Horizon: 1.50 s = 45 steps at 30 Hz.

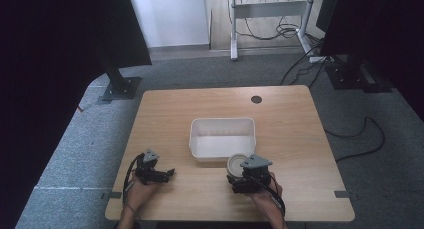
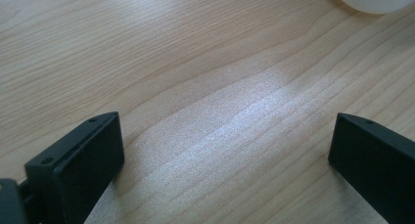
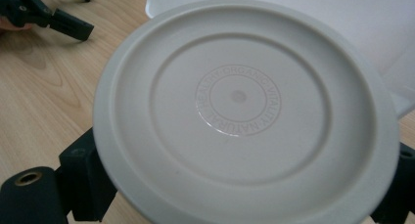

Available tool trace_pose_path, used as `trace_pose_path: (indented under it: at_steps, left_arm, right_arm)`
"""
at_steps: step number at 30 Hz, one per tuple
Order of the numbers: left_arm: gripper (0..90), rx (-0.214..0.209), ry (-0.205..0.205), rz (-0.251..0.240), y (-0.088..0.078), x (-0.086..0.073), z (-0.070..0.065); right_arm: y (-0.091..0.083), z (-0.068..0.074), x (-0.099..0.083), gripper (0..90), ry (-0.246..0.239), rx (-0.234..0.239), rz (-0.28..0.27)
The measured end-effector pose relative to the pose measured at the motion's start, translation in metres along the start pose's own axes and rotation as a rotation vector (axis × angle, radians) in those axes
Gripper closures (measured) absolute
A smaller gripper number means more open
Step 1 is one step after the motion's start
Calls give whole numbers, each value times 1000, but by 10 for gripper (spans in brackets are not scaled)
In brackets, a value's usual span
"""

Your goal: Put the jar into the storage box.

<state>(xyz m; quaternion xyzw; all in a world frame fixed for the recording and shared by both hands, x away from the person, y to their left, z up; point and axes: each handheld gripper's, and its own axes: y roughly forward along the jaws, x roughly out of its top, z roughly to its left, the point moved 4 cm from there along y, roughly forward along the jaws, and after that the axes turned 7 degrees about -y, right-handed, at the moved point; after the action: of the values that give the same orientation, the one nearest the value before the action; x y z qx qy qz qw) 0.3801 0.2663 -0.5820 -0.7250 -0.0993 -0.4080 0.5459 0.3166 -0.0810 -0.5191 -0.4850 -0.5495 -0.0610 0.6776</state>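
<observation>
Two tongs in use: one loaded, one idle.
Right tongs [image 1: 240, 176]: closed on a round off-white plastic lid [image 1: 237, 163], gripped across its width; in the right gripper view the black jaws stand at opposite edges of the lid [image 3: 240, 111].
Lid face: concentric ridges with an embossed ring of lettering at the centre, turned toward the camera.
Lid position: at the near long wall of the white rectangular plastic tub [image 1: 222, 136], toward its right end, close to the rim; whether lid and tub touch cannot be told.
Reason for the hold, as judged: an edge-to-edge grip keeps the flat disc steady and leaves its face clear, which suits lifting it over the rim and setting it inside.
Tub contents: the interior visible from the high view appears bare.
Left tongs [image 1: 159, 175]: jaws wide apart, nothing between them; in the left gripper view only wood grain lies in the gap.
Left tongs position: low over the light wooden bench [image 1: 290, 139], left of the tub and well apart from the lid, jaws pointing right.
Reason for the position, as judged: parked clear of the right hand's path, yet near enough to steady the tub.
Risk: the smooth lid may slip or tilt if the grip is off-centre.
</observation>
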Motion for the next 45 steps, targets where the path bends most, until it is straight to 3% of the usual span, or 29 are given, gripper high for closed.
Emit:
trace_pose_path:
  at_steps: [15,45]
  left_arm:
    - [0,-2,0,1,0,0,0]
    - [0,-6,2,1,0,0,0]
  right_arm:
    - [14,-7,27,92,-15,-26,-15]
    - [51,-15,55,92,-21,-47,2]
